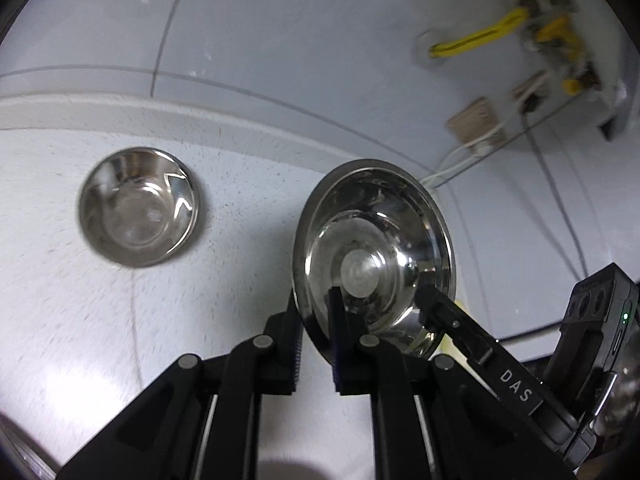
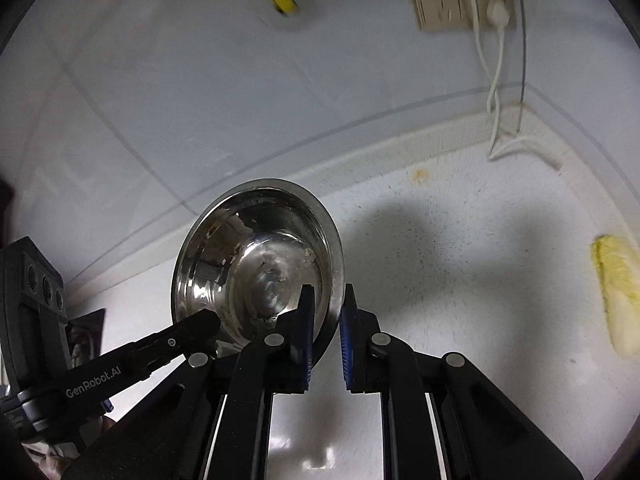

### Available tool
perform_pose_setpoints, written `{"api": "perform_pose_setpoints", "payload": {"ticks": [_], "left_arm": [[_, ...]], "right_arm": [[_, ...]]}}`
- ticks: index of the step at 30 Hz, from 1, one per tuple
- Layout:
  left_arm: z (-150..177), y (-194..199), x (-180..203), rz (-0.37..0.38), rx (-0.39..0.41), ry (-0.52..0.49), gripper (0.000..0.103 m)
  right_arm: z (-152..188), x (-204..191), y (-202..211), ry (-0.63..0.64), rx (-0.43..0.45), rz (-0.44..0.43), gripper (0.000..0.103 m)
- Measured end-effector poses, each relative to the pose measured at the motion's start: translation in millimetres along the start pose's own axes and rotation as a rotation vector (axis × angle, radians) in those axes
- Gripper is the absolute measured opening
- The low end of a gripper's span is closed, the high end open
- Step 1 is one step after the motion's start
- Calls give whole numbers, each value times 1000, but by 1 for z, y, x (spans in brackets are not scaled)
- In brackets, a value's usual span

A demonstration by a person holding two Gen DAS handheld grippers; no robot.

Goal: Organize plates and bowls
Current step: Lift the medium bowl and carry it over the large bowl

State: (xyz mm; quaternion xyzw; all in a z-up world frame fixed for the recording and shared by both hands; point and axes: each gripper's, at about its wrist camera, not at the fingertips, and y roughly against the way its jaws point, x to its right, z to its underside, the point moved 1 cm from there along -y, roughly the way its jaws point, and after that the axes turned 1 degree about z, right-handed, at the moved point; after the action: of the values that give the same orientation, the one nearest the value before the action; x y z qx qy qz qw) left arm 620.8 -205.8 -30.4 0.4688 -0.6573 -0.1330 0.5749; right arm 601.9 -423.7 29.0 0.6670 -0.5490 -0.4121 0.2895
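A shiny steel bowl (image 1: pixel 372 240) hangs tilted above the speckled white counter (image 1: pixel 72 320), held by both grippers at once. My left gripper (image 1: pixel 316 312) is shut on its left rim, one finger inside the bowl and one outside. From the right, my right gripper (image 1: pixel 432 304) bites the opposite rim. In the right wrist view the same bowl (image 2: pixel 256 256) sits in my right gripper (image 2: pixel 328 300), shut on the rim, while the left gripper (image 2: pixel 204 324) reaches in from the lower left. A second steel bowl (image 1: pixel 138 208) stands upright on the counter to the left.
A tiled wall runs behind the counter, with yellow gas piping (image 1: pixel 480 36) and a wall socket (image 2: pixel 452 0) whose white cable (image 2: pixel 494 92) drops to the counter. A yellow cloth (image 2: pixel 618 296) lies at the counter's right.
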Motion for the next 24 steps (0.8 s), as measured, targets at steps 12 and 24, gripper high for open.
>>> {"api": "perform_pose_setpoints", "payload": {"ticks": [12,24], "left_arm": [[93,140,8,82,-10,23,10],[192,181,-7,128,-64,24,10]], "right_arm": [[87,-58,142,33,59,-55,11],[178,-68,205,48,45,-26,11]]}}
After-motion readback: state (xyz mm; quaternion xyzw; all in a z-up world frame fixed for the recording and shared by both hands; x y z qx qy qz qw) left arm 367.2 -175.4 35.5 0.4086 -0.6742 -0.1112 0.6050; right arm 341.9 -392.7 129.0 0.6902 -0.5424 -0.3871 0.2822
